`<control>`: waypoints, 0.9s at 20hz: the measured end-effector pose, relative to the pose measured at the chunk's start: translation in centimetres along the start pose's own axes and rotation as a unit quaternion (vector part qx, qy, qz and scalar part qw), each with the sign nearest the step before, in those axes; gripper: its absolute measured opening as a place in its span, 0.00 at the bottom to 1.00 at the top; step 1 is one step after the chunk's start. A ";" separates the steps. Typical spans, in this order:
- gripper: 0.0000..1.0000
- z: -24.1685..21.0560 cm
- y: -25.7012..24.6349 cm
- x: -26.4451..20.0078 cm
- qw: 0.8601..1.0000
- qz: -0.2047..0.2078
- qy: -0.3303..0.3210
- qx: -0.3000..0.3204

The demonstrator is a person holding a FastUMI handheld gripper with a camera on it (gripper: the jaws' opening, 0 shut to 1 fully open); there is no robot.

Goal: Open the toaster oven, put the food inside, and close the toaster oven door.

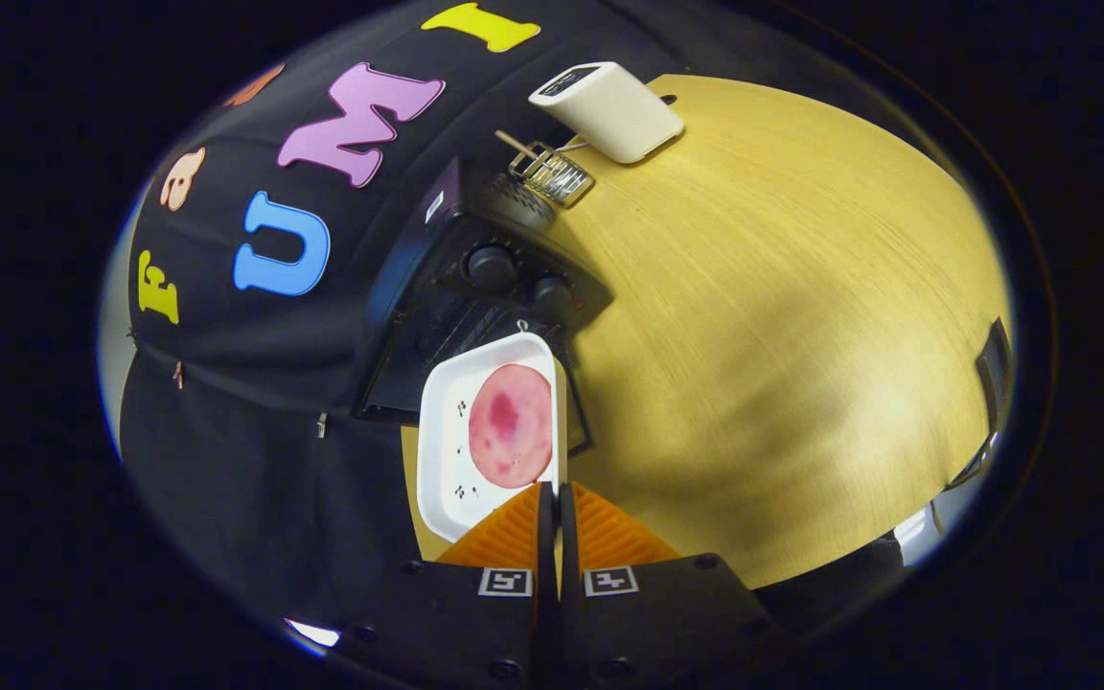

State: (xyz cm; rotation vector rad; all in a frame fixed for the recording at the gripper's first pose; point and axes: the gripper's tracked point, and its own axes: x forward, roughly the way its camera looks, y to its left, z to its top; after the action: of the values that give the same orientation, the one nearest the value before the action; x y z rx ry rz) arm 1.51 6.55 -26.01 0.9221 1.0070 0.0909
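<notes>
Claw point(552, 498) clamped on tray point(442, 450) rim, food point(511, 425) carried just ahead of toaster oven point(475, 307). Door looks open. Next: tray to be slid inside, level.

Gripper point(552, 498) clamped on white tray's point(442, 450) rim, pink food point(511, 425) aboard, before toaster oven point(475, 297).
</notes>
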 end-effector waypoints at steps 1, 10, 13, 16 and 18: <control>0.05 0.0 0.7 0.8 1.000 0.002 0.001 -0.001; 0.05 -0.3 5.5 8.3 0.999 0.020 -0.019 0.018; 0.05 0.5 6.7 11.2 0.997 0.030 -0.050 0.042; 0.05 1.5 8.0 13.7 0.993 0.040 -0.082 0.080; 0.05 2.3 9.0 15.0 0.989 0.045 -0.100 0.097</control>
State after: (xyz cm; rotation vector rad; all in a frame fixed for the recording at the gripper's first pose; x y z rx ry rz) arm 14.67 17.75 -29.58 1.1311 0.7974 -0.0240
